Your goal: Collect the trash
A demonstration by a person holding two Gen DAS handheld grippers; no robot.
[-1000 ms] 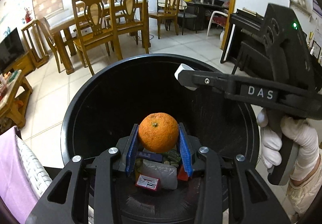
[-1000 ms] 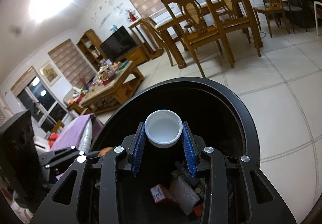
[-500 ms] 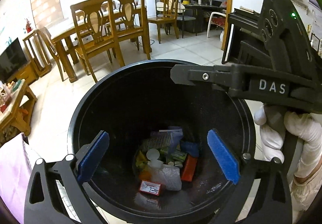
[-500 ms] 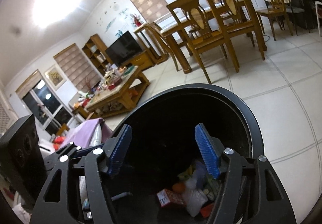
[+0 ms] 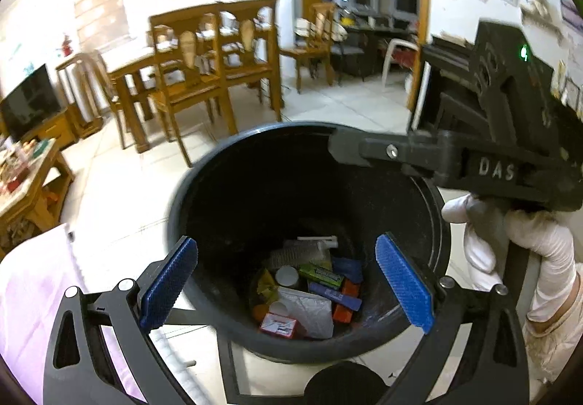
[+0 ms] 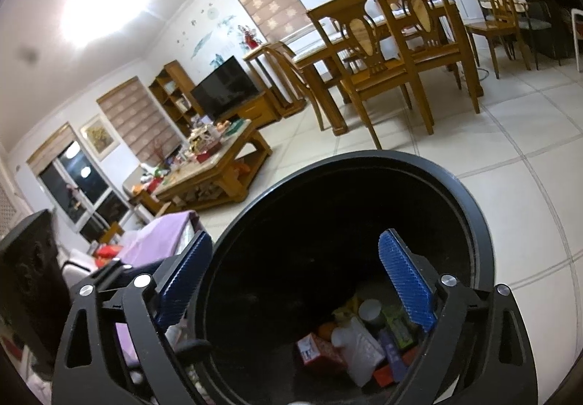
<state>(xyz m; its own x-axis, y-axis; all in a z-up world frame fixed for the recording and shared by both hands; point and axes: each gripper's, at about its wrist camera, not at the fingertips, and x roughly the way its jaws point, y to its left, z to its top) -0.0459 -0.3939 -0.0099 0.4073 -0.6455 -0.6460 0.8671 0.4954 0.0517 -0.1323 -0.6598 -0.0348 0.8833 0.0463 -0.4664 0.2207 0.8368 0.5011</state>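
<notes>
A black round bin (image 5: pixel 218 186) stands on the tiled floor below both grippers. Its rim (image 6: pixel 473 208) fills the lower part of the right wrist view. Mixed trash lies on its bottom: a red-and-white box (image 5: pixel 278 325), a green packet (image 5: pixel 320 274), a white bag (image 5: pixel 309 310), a pale round cap (image 5: pixel 286 275) and an orange (image 5: pixel 259 312), half hidden. My left gripper (image 5: pixel 286 259) hangs open above the bin with nothing between its blue pads. My right gripper (image 6: pixel 296 241) is over the far side; its jaws are opening and hold nothing. A white-gloved hand (image 5: pixel 484 244) holds it.
Wooden dining chairs and a table (image 5: pixel 204 77) stand behind the bin. A cluttered coffee table (image 6: pixel 215 168) and a TV (image 6: pixel 224 88) are to the left. A purple cloth (image 5: pixel 32 292) lies beside the bin at lower left. A dark piano-like cabinet (image 5: pixel 455 84) stands on the right.
The left gripper let go of the orange and the right let go of the white cap; both now lie in the bin. Both grippers opened wide and drew back and up.
</notes>
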